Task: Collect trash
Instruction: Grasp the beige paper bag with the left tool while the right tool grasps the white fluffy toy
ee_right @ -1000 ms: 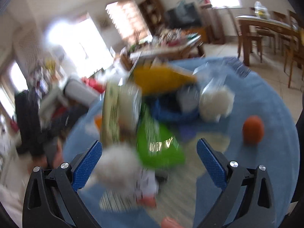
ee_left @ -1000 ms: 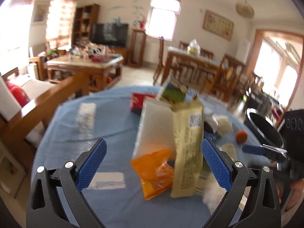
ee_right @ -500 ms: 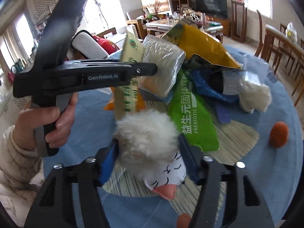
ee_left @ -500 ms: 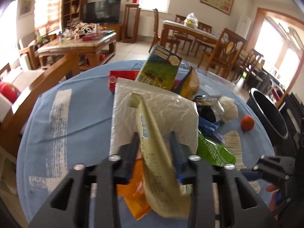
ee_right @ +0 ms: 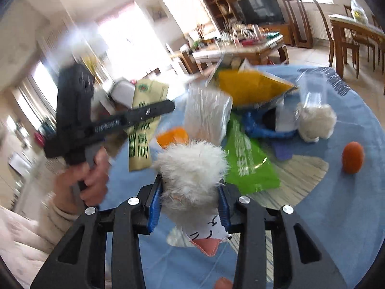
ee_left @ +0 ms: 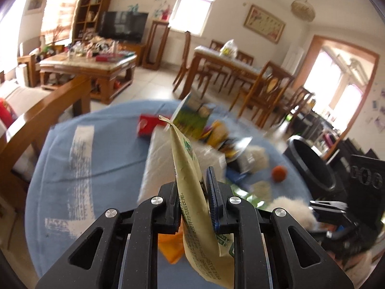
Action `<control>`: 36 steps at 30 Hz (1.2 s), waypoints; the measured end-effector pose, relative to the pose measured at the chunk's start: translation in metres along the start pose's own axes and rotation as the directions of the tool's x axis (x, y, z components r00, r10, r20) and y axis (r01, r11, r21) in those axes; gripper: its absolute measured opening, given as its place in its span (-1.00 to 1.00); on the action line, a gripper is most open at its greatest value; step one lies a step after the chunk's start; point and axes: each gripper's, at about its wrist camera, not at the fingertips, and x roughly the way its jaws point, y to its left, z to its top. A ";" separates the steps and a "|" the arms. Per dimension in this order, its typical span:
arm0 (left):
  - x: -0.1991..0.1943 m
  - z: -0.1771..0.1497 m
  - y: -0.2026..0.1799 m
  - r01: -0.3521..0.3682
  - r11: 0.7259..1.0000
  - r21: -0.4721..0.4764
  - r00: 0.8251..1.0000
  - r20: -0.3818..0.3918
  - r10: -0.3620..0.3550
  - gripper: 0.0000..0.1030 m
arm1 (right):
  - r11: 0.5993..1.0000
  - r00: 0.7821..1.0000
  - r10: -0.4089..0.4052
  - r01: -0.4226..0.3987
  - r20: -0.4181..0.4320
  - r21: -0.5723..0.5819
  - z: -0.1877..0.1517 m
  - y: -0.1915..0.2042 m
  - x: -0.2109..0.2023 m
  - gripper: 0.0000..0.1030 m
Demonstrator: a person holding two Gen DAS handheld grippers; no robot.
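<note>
Step in hand: pick-up from trash pile on blue table (ee_left: pixel 108 159).

Lower centre, left view: left gripper (ee_left: pixel 193 207) clenched on beige wrapper (ee_left: pixel 192 207).

Lower centre, right view: right gripper (ee_right: pixel 190 204) closing on white fluffy toy (ee_right: pixel 192 166), pads pressed in.

Right edge, left view: black bin (ee_left: pixel 312 163), partly cut off.

Next, judged: both items carried to bin.

Pile blurred; labels unreadable.

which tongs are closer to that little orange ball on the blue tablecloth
Right. The right tongs, closing on a fluffy white toy, sit nearer the orange ball; the left tongs, gripping a beige packet, lie farther across the pile.
</note>
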 end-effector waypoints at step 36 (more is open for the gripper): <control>0.341 0.000 -0.340 0.346 0.928 0.140 0.888 -0.369 -0.275 -0.22 | 0.683 0.699 -0.673 0.464 0.241 0.564 -0.070 -0.263 -0.241 0.41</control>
